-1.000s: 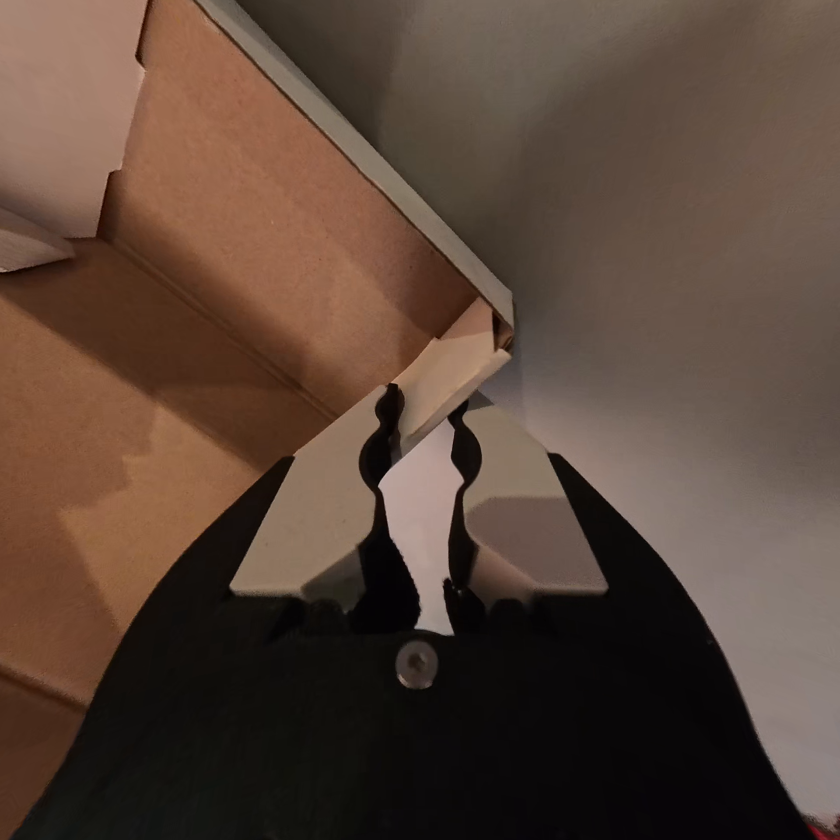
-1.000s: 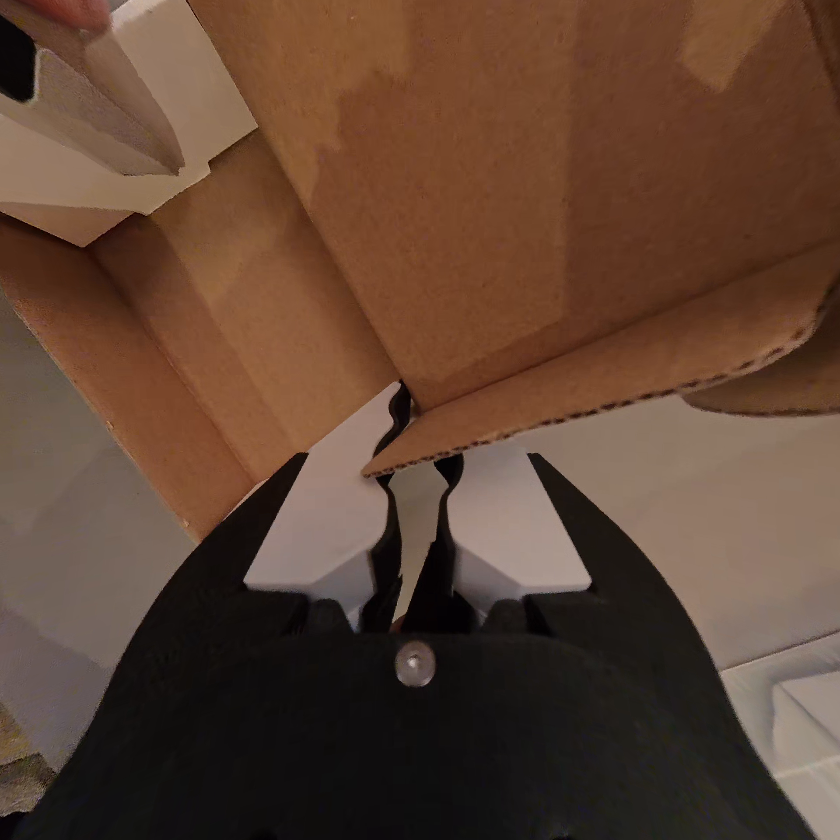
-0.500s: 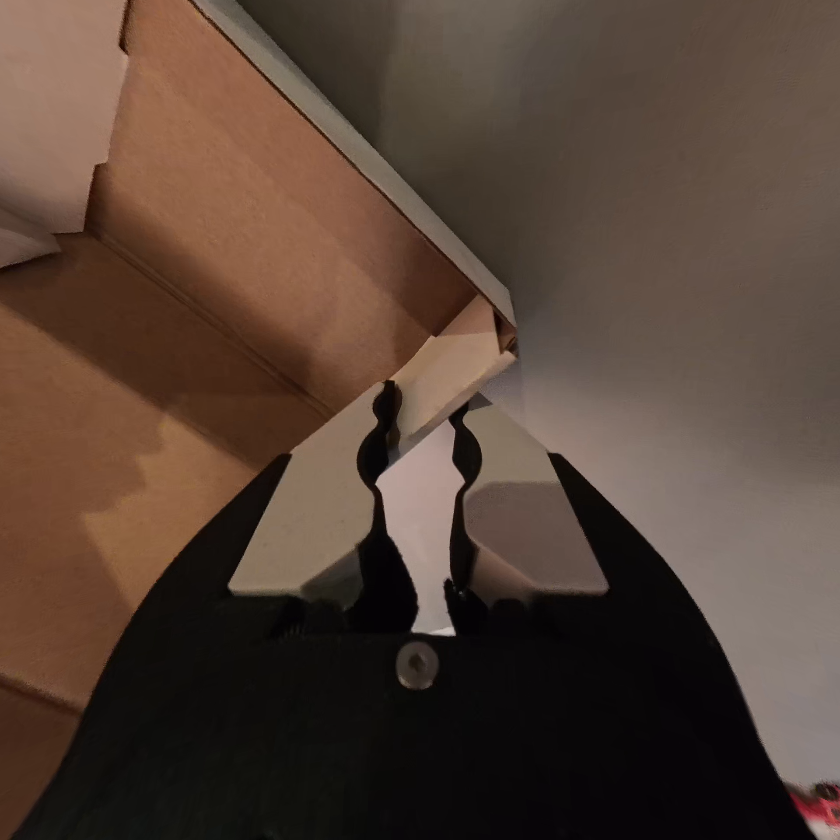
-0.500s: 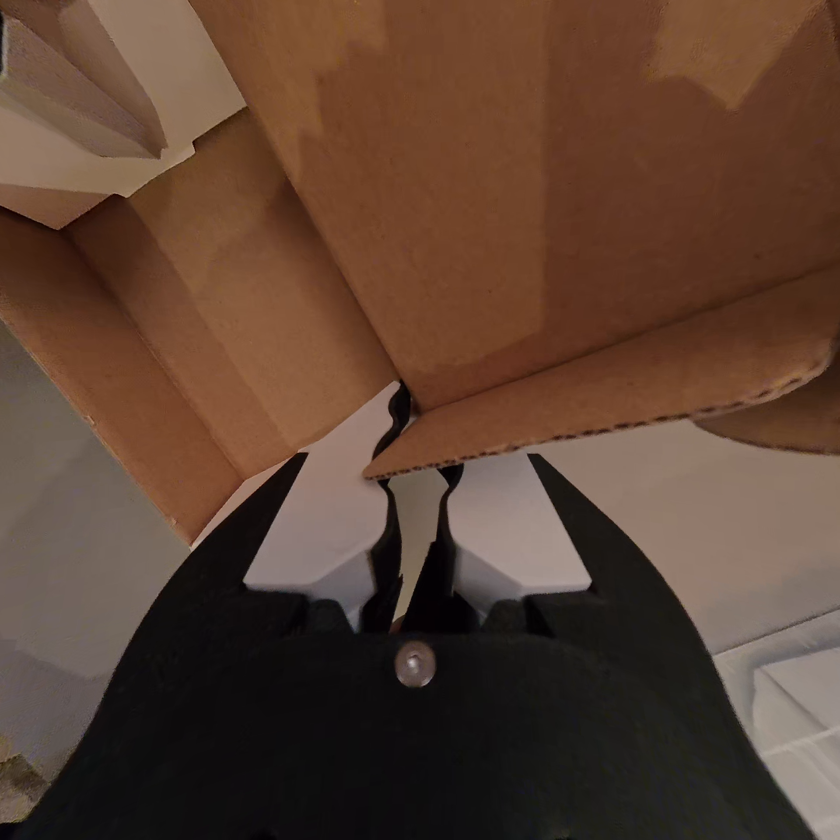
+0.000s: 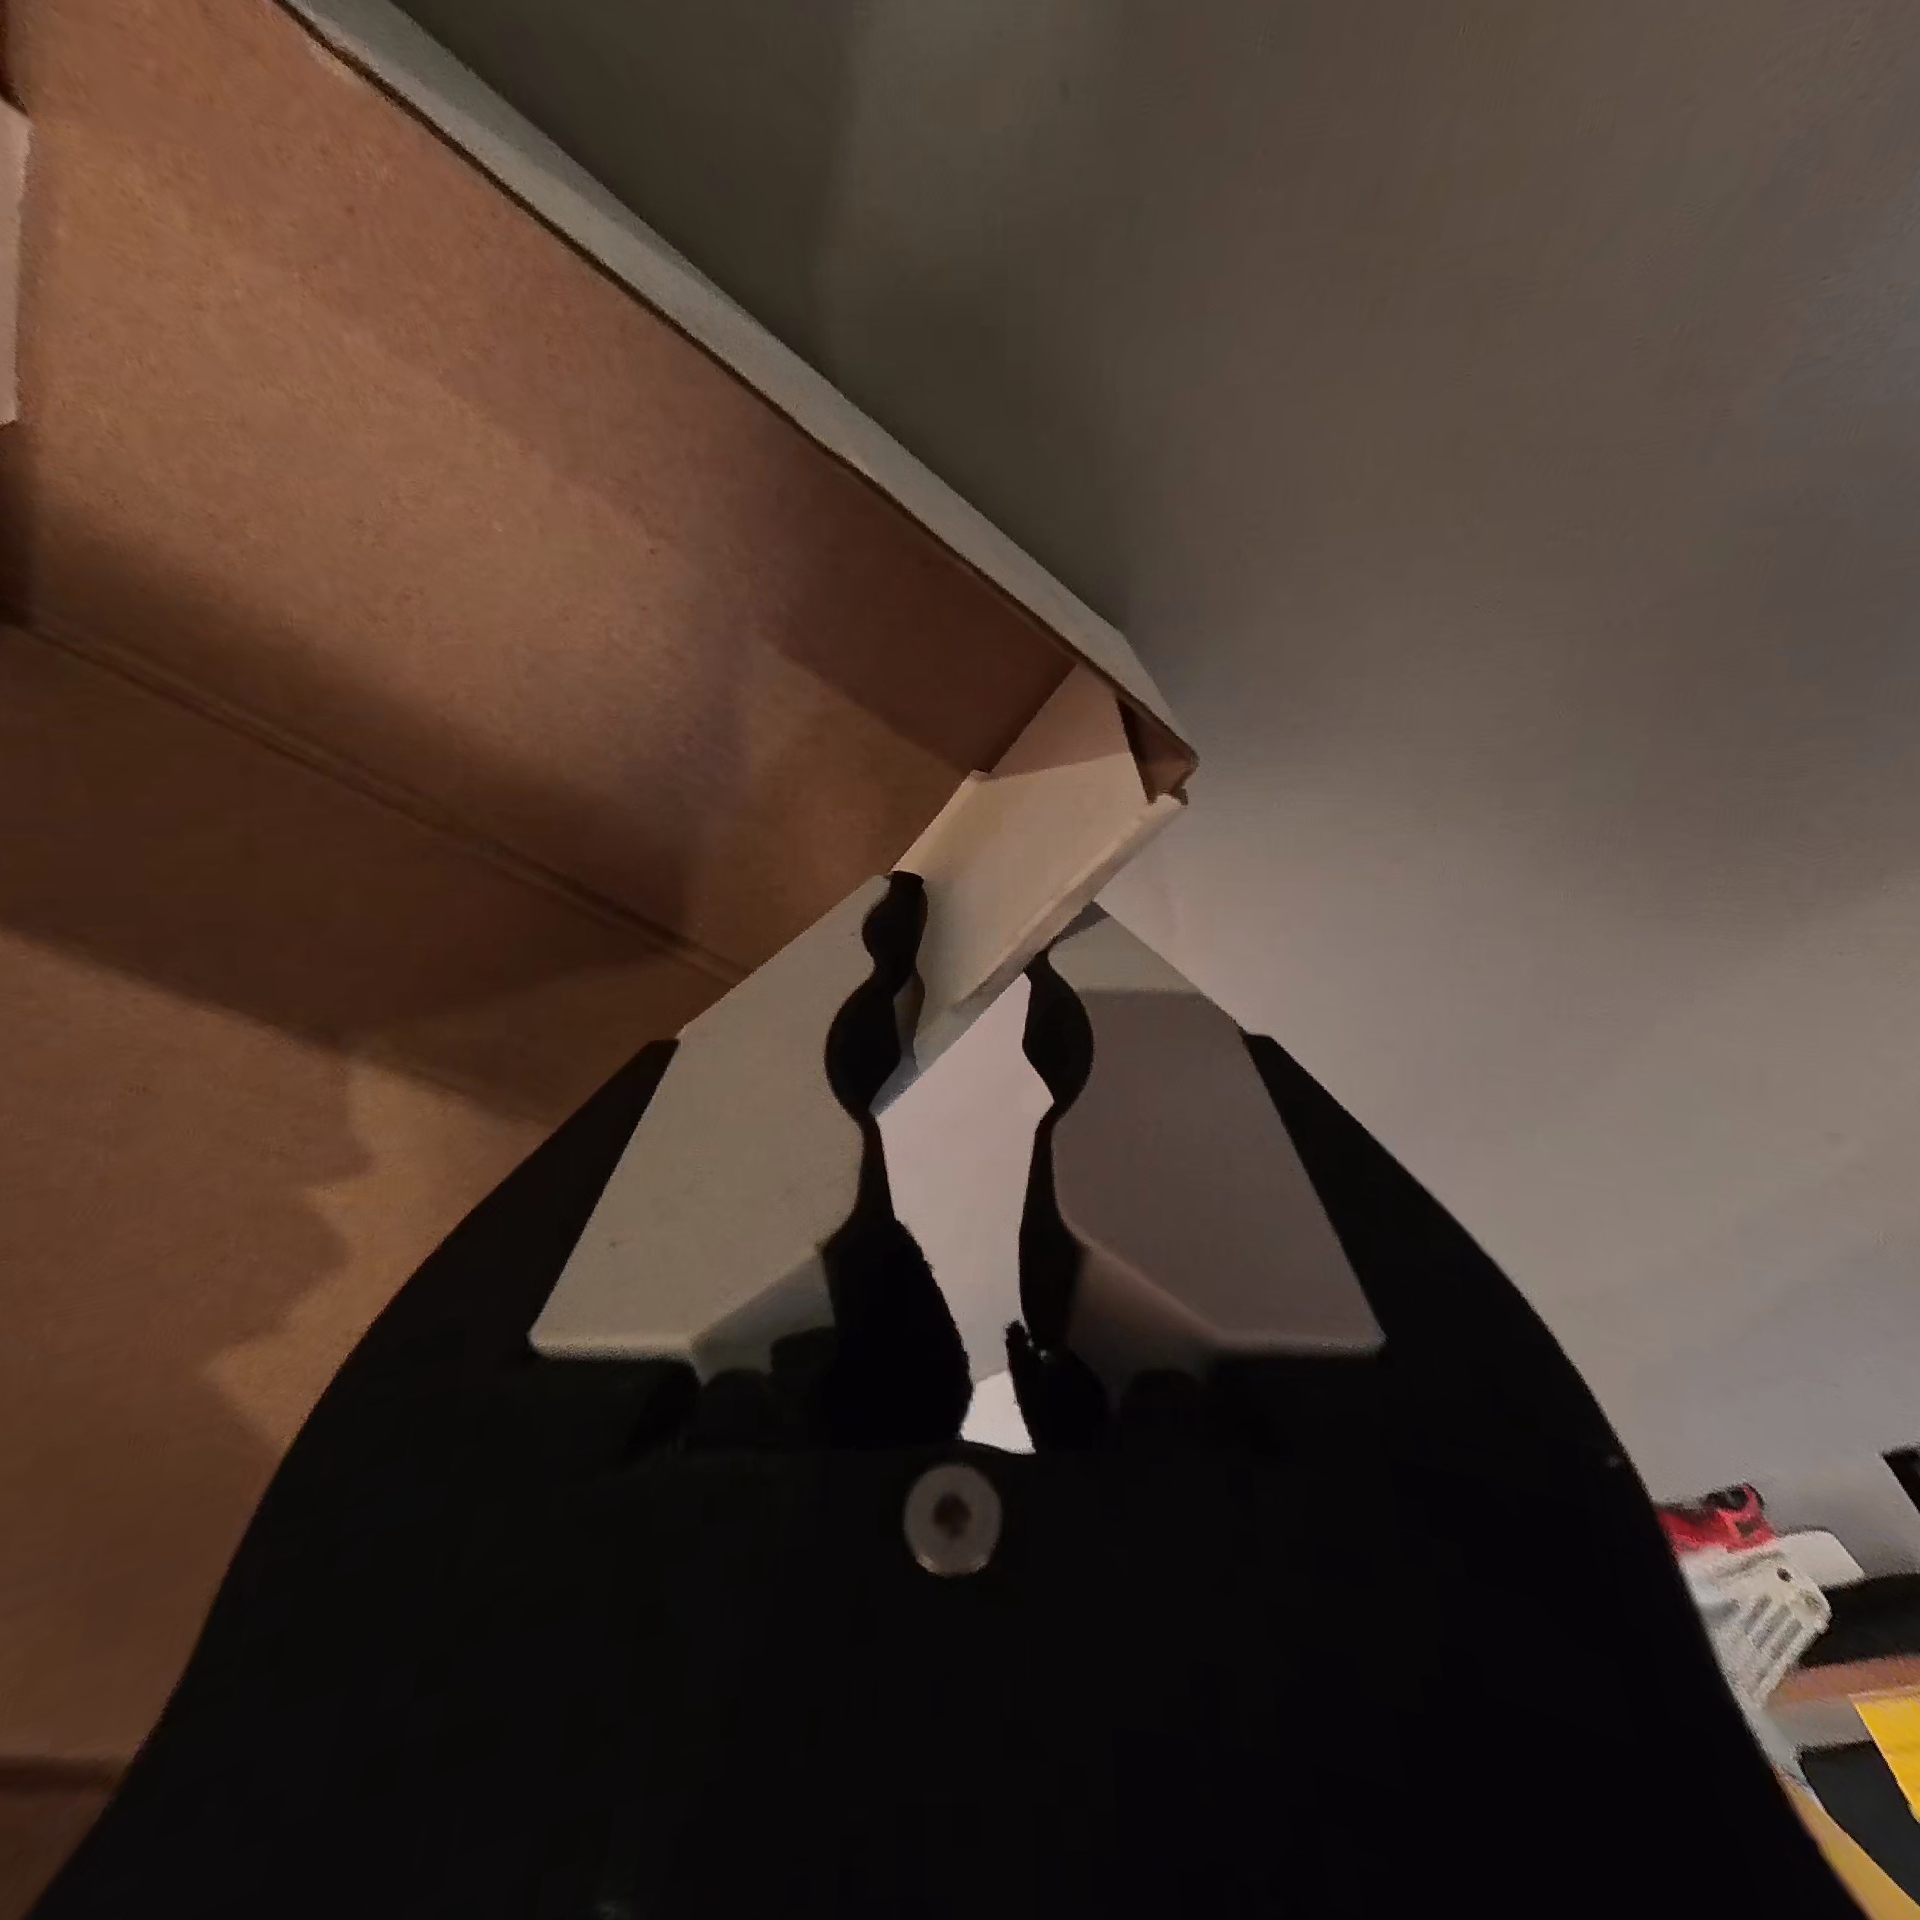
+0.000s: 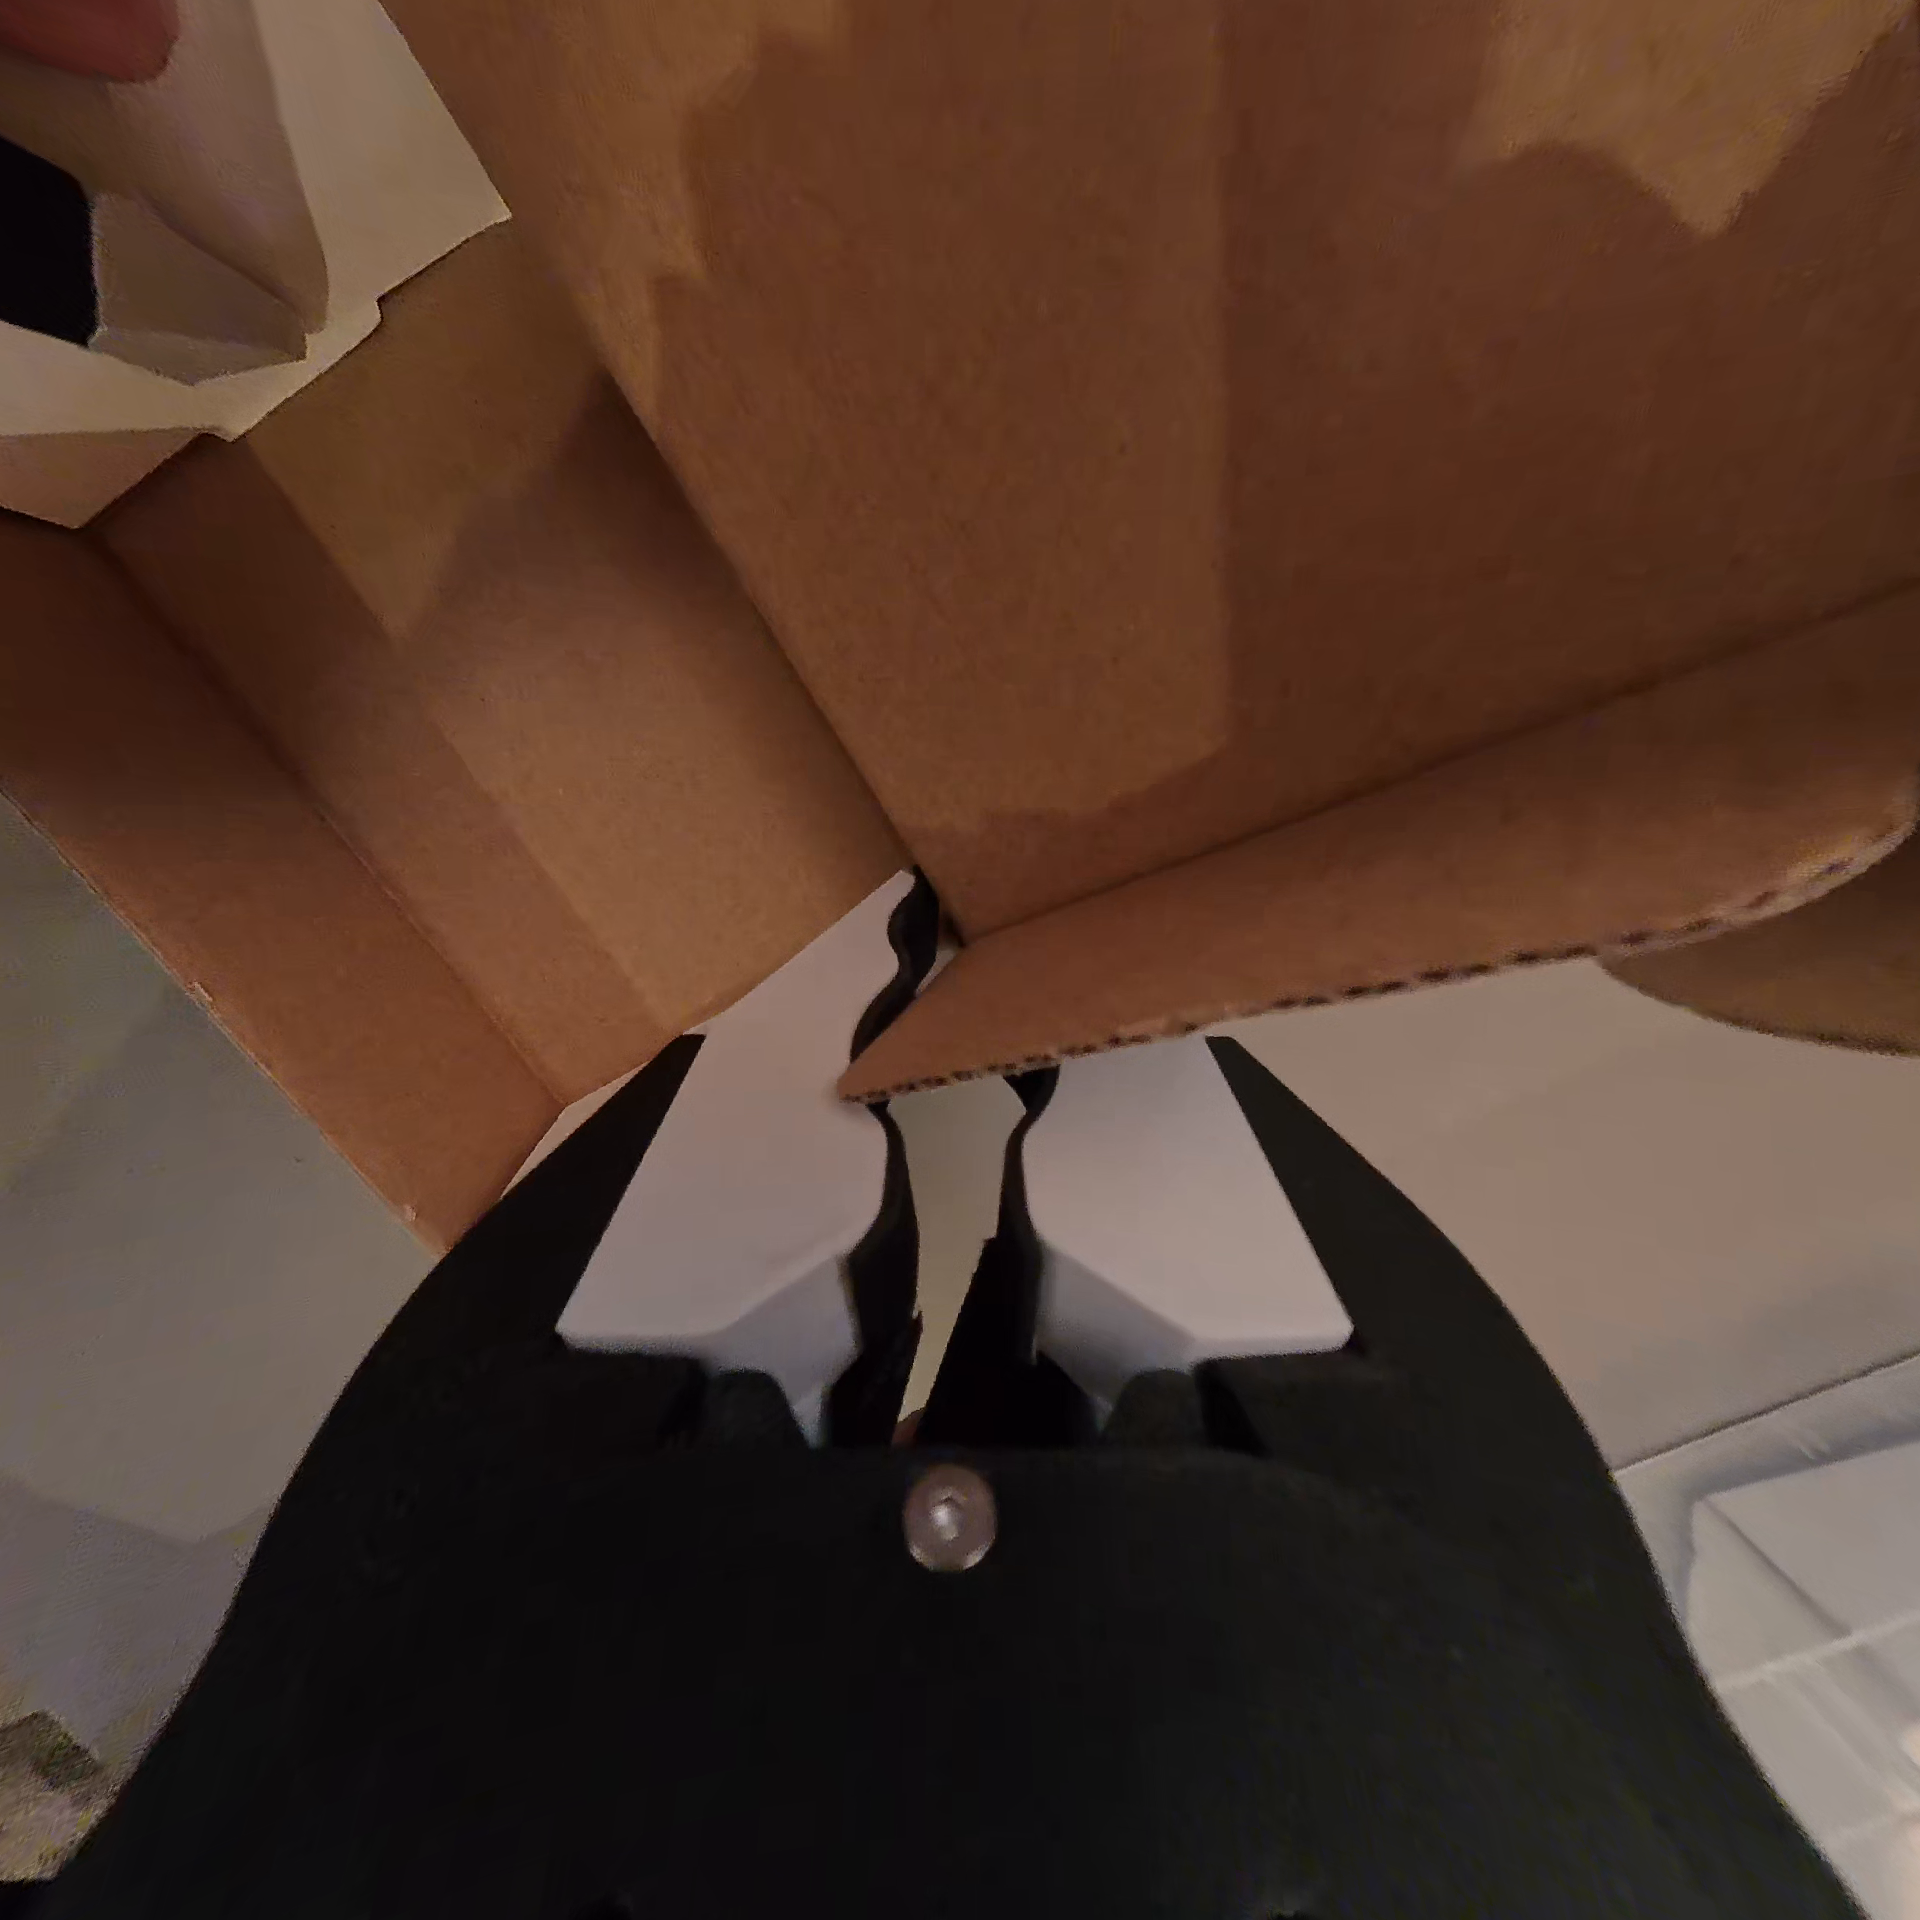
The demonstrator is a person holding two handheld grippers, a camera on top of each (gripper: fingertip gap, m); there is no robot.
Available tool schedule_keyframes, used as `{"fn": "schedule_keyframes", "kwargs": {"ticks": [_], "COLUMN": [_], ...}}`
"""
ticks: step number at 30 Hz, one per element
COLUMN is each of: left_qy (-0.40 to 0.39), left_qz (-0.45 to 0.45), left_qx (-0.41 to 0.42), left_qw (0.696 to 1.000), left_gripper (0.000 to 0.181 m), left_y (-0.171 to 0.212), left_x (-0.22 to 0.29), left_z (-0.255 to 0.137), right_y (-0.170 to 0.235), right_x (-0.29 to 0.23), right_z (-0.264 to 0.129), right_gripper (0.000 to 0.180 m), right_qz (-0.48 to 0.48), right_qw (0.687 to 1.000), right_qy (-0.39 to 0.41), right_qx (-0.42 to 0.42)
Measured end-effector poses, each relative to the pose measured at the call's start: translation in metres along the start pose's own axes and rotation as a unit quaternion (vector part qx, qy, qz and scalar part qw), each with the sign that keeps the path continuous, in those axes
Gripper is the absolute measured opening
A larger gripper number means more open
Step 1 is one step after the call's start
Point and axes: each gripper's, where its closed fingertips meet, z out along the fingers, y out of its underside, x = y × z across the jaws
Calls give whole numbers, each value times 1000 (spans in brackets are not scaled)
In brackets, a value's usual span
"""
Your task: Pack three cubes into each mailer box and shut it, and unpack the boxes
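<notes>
Fingers (image 5: 727, 1122) of the left gripper (image 5: 971, 935) were pinched on a pale corner flap (image 5: 1049, 862) of the mailer box (image 5: 436, 582), the flap wedged between their wavy black inner edges with a narrow gap showing lower down; the brown cardboard interior filled the left of that view, its white outer edge running diagonally up to the left; a plain pale wall (image 5: 1455, 520) lay beyond; at the lower right, small and partly cut off, sat a red and white object (image 5: 1745, 1590) and something yellow (image 5: 1891, 1756).

Fingers (image 6: 748, 1174) of the right gripper (image 6: 951, 997) were closed on another edge of the mailer box (image 6: 1039, 416), a brown cardboard panel (image 6: 1351, 935) with its corrugated edge exposed crossing between them; the box's open inside spread above, walls folded up at the left; at the upper left the other gripper's pale finger (image 6: 197, 270) held a white flap (image 6: 416, 208), with a fingertip (image 6: 94, 42) at the frame corner; a white table (image 6: 1558, 1195) showed below right.
</notes>
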Motion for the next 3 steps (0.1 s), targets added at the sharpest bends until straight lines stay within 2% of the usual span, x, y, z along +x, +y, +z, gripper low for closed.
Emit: {"fn": "schedule_keyframes", "kwargs": {"ticks": [1,3], "left_qy": [11,18], "left_qz": [0,6], "left_qx": [-3,-8], "left_qw": [1000,1000], "left_gripper": [17,17], "left_y": [0,0], "left_x": [3,3], "left_z": [0,1], "right_y": [-1,-2], "right_x": [-1,-2], "right_z": [0,1], "right_gripper": [5,5], "right_qz": [-2,-3], "right_qw": [1000,1000], "right_qy": [0,8], "right_qx": [1,-5]}}
